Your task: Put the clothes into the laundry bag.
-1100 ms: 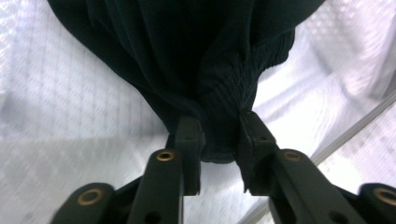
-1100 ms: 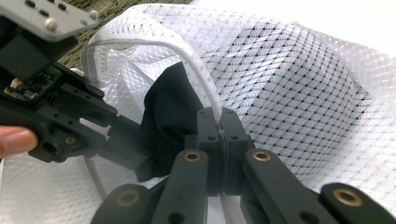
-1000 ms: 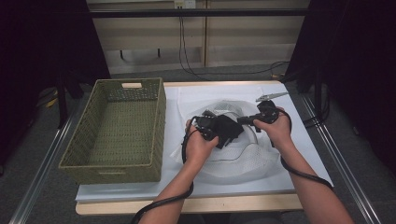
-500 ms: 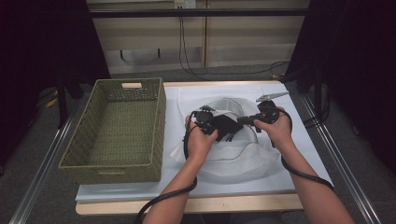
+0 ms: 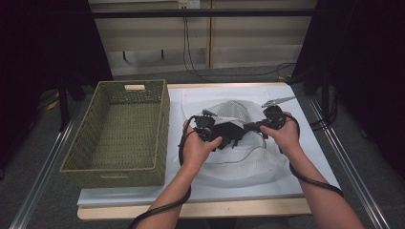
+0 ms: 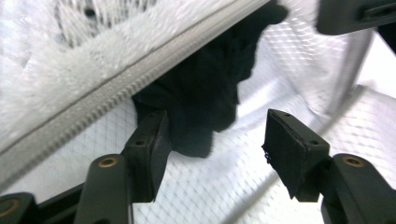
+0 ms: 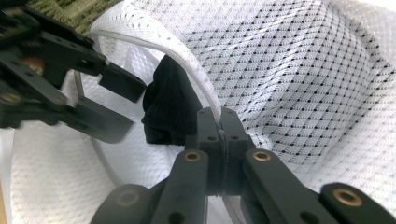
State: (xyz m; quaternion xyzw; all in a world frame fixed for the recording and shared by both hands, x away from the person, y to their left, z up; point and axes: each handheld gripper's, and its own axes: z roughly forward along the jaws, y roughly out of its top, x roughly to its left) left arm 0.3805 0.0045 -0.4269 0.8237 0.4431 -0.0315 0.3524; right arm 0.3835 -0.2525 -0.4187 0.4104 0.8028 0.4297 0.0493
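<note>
The basket (image 5: 119, 131) is walling off the counter's (image 5: 286, 188) left side, though its open top is leaving room to come down from above. The mesh bag (image 5: 239, 162) is covering the counter's middle, and both tools, left (image 5: 224, 130) and right (image 5: 253, 127), are crowding its opening around the black cloth (image 6: 205, 93). The strip in front of the bag is lying free.

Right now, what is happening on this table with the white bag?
A person works with two grippers at a white mesh bag beside a woven basket. The right gripper is shut on the bag's zipper edge, holding the mouth open. The left gripper has just been opening; its jaws stand apart, pressing nothing, near a black cloth inside.
</note>
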